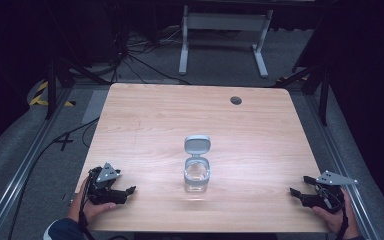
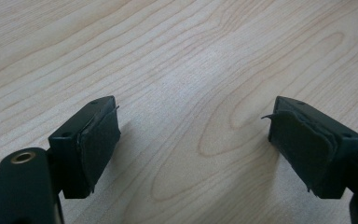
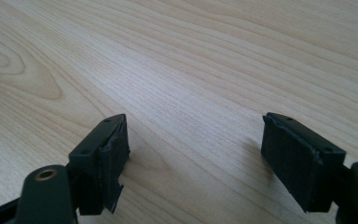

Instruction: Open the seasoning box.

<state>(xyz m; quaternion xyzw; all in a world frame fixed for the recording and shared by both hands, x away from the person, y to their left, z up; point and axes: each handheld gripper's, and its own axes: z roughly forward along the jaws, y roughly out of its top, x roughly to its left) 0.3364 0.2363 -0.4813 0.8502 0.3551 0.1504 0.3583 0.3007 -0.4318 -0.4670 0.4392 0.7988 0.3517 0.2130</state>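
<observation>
A: Start at the left of the high view. What sits there?

B: The left gripper [image 1: 126, 192], held in the person's left hand [image 1: 94, 206], down at about eight o'clock from the middle of the table [image 1: 145, 115]. It rests low over the wood near the front edge, jaws pointing toward three o'clock, and a grey three-cornered plate sits on top of it.

A: And how do its jaws stand?

B: Wide apart. In the left gripper view the left gripper [image 2: 193, 140] has nothing between its two black pads but bare wood grain.

A: Moving toward the centre?

B: A clear container [image 1: 197, 176] stands upright a little toward six o'clock of the table's middle. Its grey lid [image 1: 197, 144] is flipped open and stands at the twelve o'clock side, attached at the rim. The container is well apart from both grippers, roughly midway between them.

A: Then the right side?

B: The right gripper [image 1: 298, 186] is at about four o'clock, held in the right hand [image 1: 336, 219], jaws pointing toward nine o'clock, at the container.

A: Gripping anything?

B: No. In the right gripper view the right gripper [image 3: 193, 149] is spread wide, with plain table top in the gap.

A: Anything at the far edge?

B: A small dark round hole [image 1: 236, 100] in the table top, near one o'clock.
</observation>
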